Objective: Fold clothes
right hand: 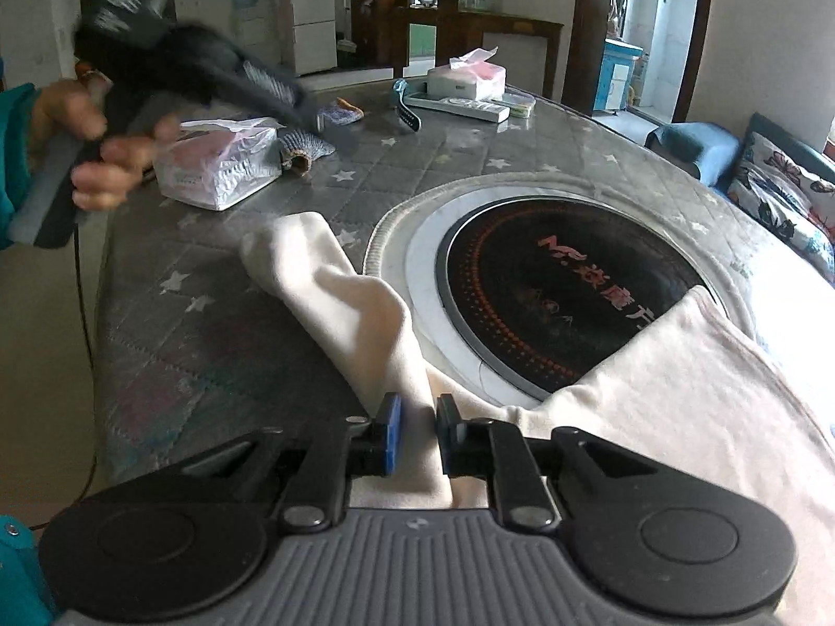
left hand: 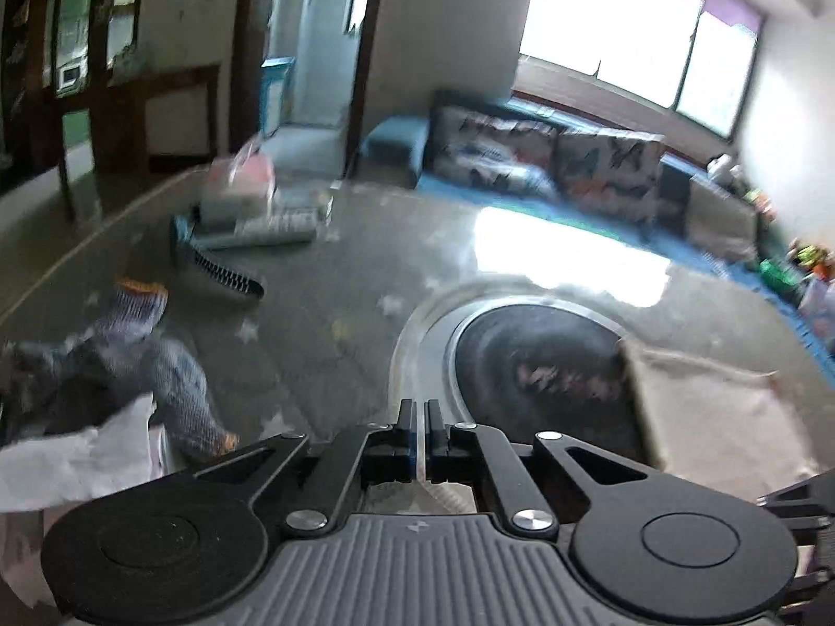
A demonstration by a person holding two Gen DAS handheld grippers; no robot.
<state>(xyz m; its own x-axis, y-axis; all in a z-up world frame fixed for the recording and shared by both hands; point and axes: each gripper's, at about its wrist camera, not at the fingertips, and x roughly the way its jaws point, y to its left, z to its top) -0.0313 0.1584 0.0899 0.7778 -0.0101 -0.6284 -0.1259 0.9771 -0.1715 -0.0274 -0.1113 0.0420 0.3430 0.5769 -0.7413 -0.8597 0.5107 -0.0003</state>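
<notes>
A cream garment (right hand: 678,391) lies on the round table over the near edge of the black cooktop (right hand: 563,287). Its sleeve (right hand: 334,287) stretches to the left. My right gripper (right hand: 418,407) has its jaws a little apart around the sleeve's near end. My left gripper (left hand: 421,409) is shut and empty, raised above the table; the view is blurred. In the right wrist view it is a dark blur held in a hand (right hand: 156,52) at the upper left. The garment's corner (left hand: 720,417) shows at the right in the left wrist view.
A grey quilted cover with stars (right hand: 219,323) covers the table. On it lie a tissue pack (right hand: 219,161), knitted gloves (right hand: 308,146), a tissue box (right hand: 469,78), a remote (right hand: 459,104) and a dark watch strap (right hand: 407,115). A sofa with cushions (left hand: 548,156) stands beyond.
</notes>
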